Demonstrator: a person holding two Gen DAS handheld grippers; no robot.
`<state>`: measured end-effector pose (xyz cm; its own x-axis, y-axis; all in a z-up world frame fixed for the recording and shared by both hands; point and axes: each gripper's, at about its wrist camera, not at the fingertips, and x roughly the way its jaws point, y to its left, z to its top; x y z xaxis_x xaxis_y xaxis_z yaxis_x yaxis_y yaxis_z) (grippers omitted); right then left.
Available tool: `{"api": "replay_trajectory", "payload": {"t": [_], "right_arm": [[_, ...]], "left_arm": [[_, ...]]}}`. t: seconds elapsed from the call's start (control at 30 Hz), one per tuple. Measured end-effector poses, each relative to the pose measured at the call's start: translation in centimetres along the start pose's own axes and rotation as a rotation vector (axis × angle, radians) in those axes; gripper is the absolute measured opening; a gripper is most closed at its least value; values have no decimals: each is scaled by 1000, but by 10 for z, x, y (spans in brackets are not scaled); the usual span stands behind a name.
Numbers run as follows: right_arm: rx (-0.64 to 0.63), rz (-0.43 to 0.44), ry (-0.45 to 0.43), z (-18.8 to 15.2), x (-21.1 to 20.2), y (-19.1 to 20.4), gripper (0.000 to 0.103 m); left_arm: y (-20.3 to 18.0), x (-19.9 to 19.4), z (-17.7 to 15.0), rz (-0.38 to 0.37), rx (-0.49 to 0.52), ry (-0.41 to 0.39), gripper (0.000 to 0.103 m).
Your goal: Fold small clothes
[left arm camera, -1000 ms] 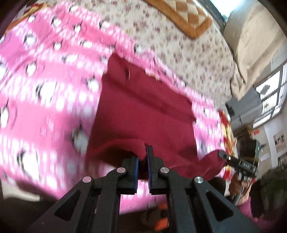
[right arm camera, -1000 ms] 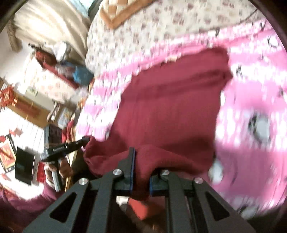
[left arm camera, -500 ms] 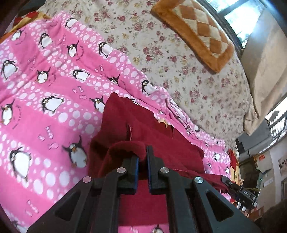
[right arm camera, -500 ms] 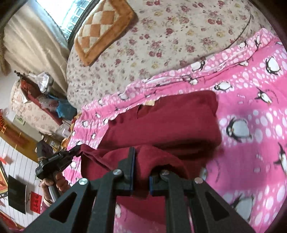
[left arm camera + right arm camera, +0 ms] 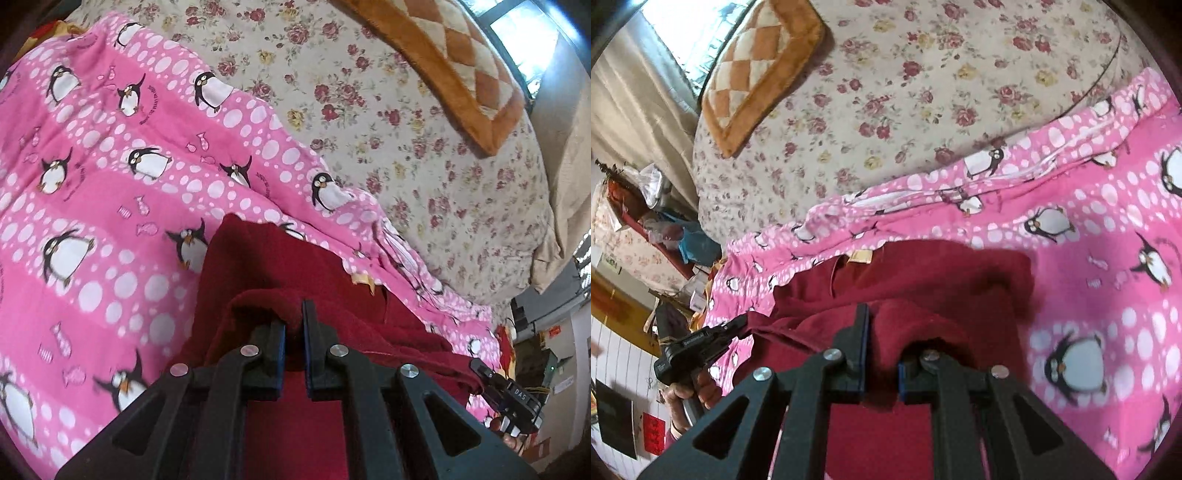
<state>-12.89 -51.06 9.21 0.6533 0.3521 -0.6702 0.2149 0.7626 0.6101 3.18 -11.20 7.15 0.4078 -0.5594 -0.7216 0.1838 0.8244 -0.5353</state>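
Mid-fold: left tool [image 5: 293, 332] and right tool [image 5: 881, 347] each clamped on the near edge of the maroon garment [image 5: 332, 280], carried over its far half on the penguin blanket [image 5: 110, 184]. Next: align edges, lay down, release

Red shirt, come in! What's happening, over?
Left gripper and right gripper both shut on red garment. Fold carried over pink penguin blanket. Nothing blocking.

Dark red on pink

The garment [image 5: 258, 266] was plain dark red; the blanket [image 5: 110, 155] pink with white dots and black-and-white penguins; the bedspread [image 5: 923, 92] cream with roses; the cushion [image 5: 757, 70] orange-and-cream checked.
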Motion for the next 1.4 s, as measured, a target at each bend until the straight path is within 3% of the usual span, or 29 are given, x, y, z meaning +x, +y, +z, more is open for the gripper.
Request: {"api": "replay_trajectory", "payload": {"t": [0.33,0.53,0.67,0.77,0.8,0.87,0.93,1.03,1.13,1.27,1.4], "right_arm": [[44,-10,-3,20,40,-21,11],[132,25,-12,21,54,-42,12],[207,63,6,17,56,-53,21],[204,83,-27,15,42,-50,40],[199,70,-42,14,37,-48,48],[189,17,-94,14,20,-45,51],[175,-38,-120,11,7,-40,51],[93,-19,-113,9,4,-24,53],[-20,-67,-71,8,24,1,53],[-67,-119,-41,15,57,7,53],[-52,-247,-15,23,87,-13,53]], "left_arm": [[7,36,18,27,-28,1,0],[7,50,23,27,-25,8,0],[5,48,22,13,-5,8,0],[2,40,23,-5,6,-3,13],[2,37,23,-11,2,-7,15],[1,29,23,3,-5,-26,27],[1,21,21,21,-6,-46,29],[5,13,16,24,-15,-53,29],[9,17,11,87,-14,-39,31],[22,42,6,207,-17,16,31],[33,56,1,210,-15,21,34]]}}
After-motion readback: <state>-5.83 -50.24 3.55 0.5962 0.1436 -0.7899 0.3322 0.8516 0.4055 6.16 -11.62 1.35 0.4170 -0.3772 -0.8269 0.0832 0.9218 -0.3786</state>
